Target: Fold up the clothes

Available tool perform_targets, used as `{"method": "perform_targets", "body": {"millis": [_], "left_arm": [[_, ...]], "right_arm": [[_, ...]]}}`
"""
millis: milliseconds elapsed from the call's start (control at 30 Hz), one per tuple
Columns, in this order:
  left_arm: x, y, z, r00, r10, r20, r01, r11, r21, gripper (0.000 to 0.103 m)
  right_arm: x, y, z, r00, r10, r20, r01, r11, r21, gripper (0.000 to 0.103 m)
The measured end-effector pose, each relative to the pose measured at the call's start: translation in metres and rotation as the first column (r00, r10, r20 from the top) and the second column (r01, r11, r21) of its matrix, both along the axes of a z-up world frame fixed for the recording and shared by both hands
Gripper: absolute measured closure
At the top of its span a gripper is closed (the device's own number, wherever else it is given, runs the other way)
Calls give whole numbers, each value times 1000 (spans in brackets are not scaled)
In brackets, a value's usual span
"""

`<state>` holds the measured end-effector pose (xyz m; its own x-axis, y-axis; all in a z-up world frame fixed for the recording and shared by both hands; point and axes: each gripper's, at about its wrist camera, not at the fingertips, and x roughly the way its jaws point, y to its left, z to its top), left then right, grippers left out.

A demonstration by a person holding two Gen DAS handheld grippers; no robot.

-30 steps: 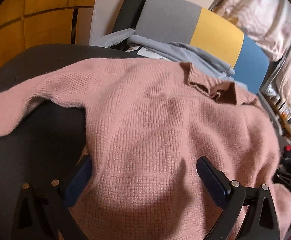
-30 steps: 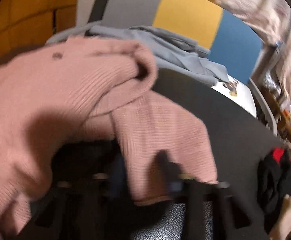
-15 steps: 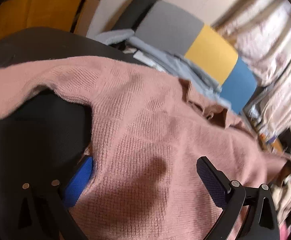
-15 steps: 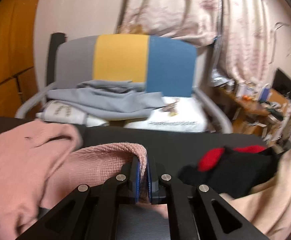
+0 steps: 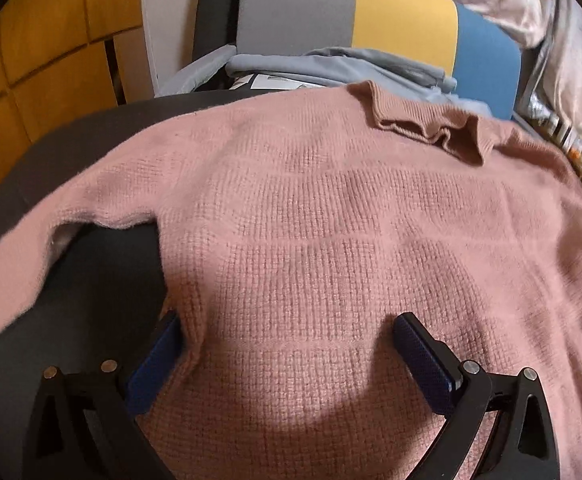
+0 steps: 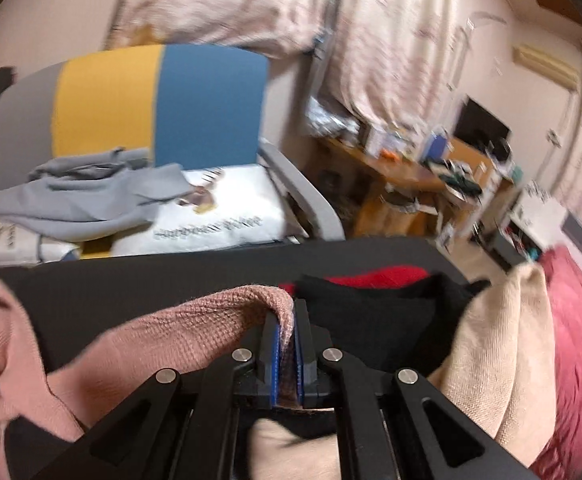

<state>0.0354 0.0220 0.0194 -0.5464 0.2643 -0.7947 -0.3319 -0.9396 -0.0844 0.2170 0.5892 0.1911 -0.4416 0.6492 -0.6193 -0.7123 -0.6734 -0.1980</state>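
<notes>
The right gripper is clamped on a fold of the pink knit sweater's sleeve, lifted above the black table. A thin pinch of loose knit could slip out, or the pull could drag the spread body askew. The left gripper hangs low over the sweater's side edge, jaws wide apart and gripping nothing, so nothing pins the body. Black and red clothes lie just beyond.
</notes>
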Motion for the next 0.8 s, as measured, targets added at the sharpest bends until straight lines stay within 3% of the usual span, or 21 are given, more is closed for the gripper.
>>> {"method": "perform_targets", "body": {"millis": [67, 133, 200, 300, 367, 433, 567, 633, 733, 800], "left_arm": [[-1, -7, 0, 1000, 2, 1, -2, 999, 44, 0], [-1, -7, 0, 1000, 3, 0, -3, 999, 49, 0], [0, -5, 0, 1000, 3, -2, -3, 999, 46, 0], [1, -2, -1, 1000, 3, -7, -3, 1000, 24, 0], [1, 0, -1, 1000, 4, -9, -4, 1000, 16, 0], [1, -1, -1, 1000, 4, -9, -4, 1000, 26, 0], [2, -3, -1, 1000, 5, -8, -5, 999, 36, 0], [2, -2, -2, 1000, 6, -8, -6, 999, 34, 0], [3, -2, -2, 1000, 6, -10, -6, 1000, 27, 0], [2, -2, -2, 1000, 6, -10, -6, 1000, 27, 0]], "right_arm": [[8, -3, -6, 1000, 23, -3, -23, 999, -27, 95], [15, -6, -12, 999, 45, -7, -46, 997, -55, 80], [23, -9, -17, 998, 68, -11, -68, 994, -82, 80], [35, -14, -26, 995, 101, -19, -103, 987, -122, 71], [43, -17, -32, 992, 123, -25, -125, 981, -149, 70], [42, -31, -49, 977, 209, 48, -197, 963, -183, 70], [39, -37, -79, 970, 222, 101, -194, 954, -229, 70], [32, -24, -90, 981, 195, 7, -180, 923, -341, 70], [21, -3, -106, 983, 127, -133, -177, 844, -506, 69], [17, 4, -111, 981, 60, -182, -150, 831, -535, 69]]}}
